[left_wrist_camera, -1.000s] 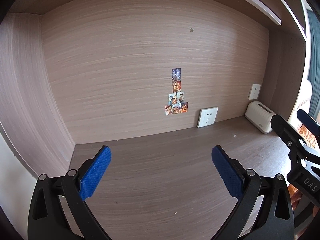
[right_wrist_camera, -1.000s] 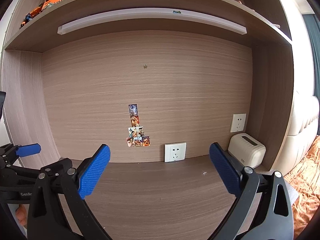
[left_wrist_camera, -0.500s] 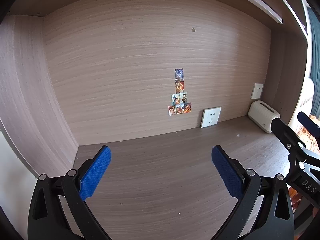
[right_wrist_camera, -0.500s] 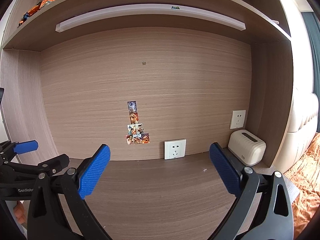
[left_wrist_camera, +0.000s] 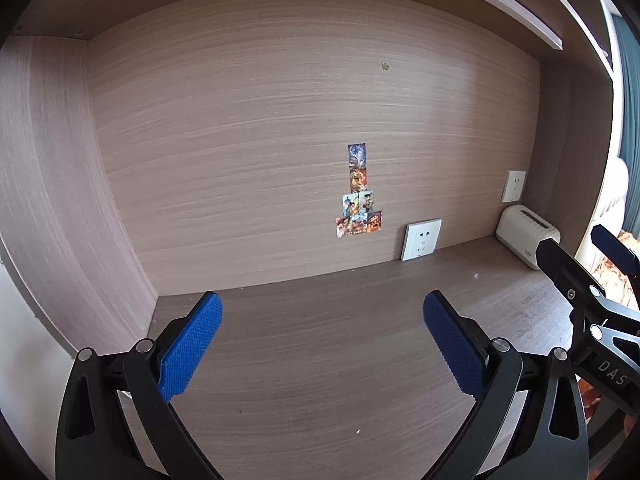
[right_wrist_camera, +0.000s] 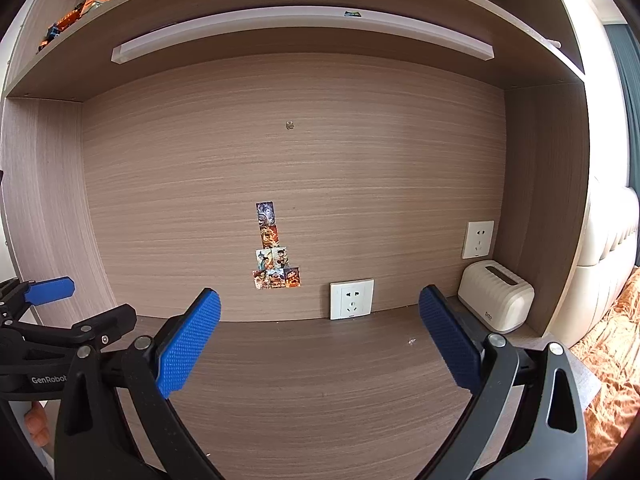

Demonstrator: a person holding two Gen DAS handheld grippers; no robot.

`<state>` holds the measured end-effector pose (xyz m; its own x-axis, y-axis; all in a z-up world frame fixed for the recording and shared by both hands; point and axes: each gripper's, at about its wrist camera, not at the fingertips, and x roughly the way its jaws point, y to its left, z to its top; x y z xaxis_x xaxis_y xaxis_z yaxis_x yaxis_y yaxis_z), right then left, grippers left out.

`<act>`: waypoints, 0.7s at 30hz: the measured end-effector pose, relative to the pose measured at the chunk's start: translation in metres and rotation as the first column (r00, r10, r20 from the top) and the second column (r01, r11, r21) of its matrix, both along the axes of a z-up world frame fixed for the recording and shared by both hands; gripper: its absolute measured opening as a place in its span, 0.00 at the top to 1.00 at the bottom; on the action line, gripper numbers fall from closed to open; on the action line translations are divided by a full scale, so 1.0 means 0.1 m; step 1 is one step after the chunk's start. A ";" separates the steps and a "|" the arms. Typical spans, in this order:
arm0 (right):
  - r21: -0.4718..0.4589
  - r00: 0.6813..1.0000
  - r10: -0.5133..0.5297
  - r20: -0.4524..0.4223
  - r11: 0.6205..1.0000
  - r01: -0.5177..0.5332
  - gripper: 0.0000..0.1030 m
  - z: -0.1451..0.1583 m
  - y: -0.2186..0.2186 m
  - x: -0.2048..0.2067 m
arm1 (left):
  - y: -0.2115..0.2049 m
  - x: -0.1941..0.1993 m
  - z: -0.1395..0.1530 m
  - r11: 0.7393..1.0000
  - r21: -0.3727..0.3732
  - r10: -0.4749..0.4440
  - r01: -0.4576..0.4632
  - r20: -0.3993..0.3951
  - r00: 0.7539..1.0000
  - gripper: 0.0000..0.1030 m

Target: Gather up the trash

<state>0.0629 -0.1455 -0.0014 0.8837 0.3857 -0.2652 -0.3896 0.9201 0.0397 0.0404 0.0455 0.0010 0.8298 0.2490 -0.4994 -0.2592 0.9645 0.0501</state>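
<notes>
My left gripper [left_wrist_camera: 322, 312] is open and empty above the wooden desk [left_wrist_camera: 320, 360]. My right gripper [right_wrist_camera: 320, 312] is open and empty too, held over the same desk [right_wrist_camera: 320, 380]. The only trash I see is tiny scraps: a small white crumb [right_wrist_camera: 411, 341] near the back right of the desk, which also shows in the left wrist view [left_wrist_camera: 476, 276], and a white speck [left_wrist_camera: 357, 432] on the near part. The right gripper shows at the right edge of the left wrist view [left_wrist_camera: 588, 264]; the left gripper shows at the left of the right wrist view [right_wrist_camera: 68, 304].
A white ribbed box [right_wrist_camera: 496, 296] stands in the back right corner. Two wall sockets [right_wrist_camera: 351, 299] [right_wrist_camera: 478, 239] and several stickers [right_wrist_camera: 274, 256] are on the back panel. Side panels enclose the desk on both sides. A shelf with a light bar [right_wrist_camera: 300, 24] runs overhead.
Both views have drifted slightly, showing more of the upper wall and shelf. Both grippers stay open and empty.
</notes>
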 end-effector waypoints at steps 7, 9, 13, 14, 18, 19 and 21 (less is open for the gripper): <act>0.002 1.000 -0.006 -0.001 1.000 0.006 0.04 0.00 -0.04 -0.02 | -0.08 -0.02 0.02 0.999 0.036 0.009 -0.011 0.032 0.999 0.05; 0.000 1.000 -0.008 -0.001 1.000 0.008 0.04 0.00 -0.05 -0.02 | -0.08 -0.01 0.02 1.000 0.024 0.000 -0.001 0.030 1.000 0.05; 0.000 1.000 -0.010 -0.003 1.000 0.010 0.04 0.00 -0.06 -0.03 | -0.08 0.00 0.03 1.000 0.016 -0.006 0.006 0.024 1.000 0.05; 0.000 1.000 -0.010 -0.003 1.000 0.010 0.04 0.00 -0.07 -0.02 | -0.08 0.00 0.03 1.000 0.017 -0.004 0.004 0.025 1.000 0.05; 0.000 1.000 -0.009 -0.006 1.000 0.009 0.04 0.00 -0.07 -0.02 | -0.08 0.00 0.02 1.000 0.009 -0.015 0.015 0.021 1.000 0.05; -0.001 1.000 -0.008 -0.008 1.000 0.008 0.04 0.00 -0.07 -0.02 | -0.08 -0.01 0.02 1.000 0.007 -0.013 0.013 0.025 1.000 0.05; -0.001 1.000 -0.009 -0.009 1.000 0.009 0.04 -0.01 -0.07 -0.02 | -0.07 -0.01 0.02 1.000 0.001 -0.015 0.015 0.034 0.999 0.05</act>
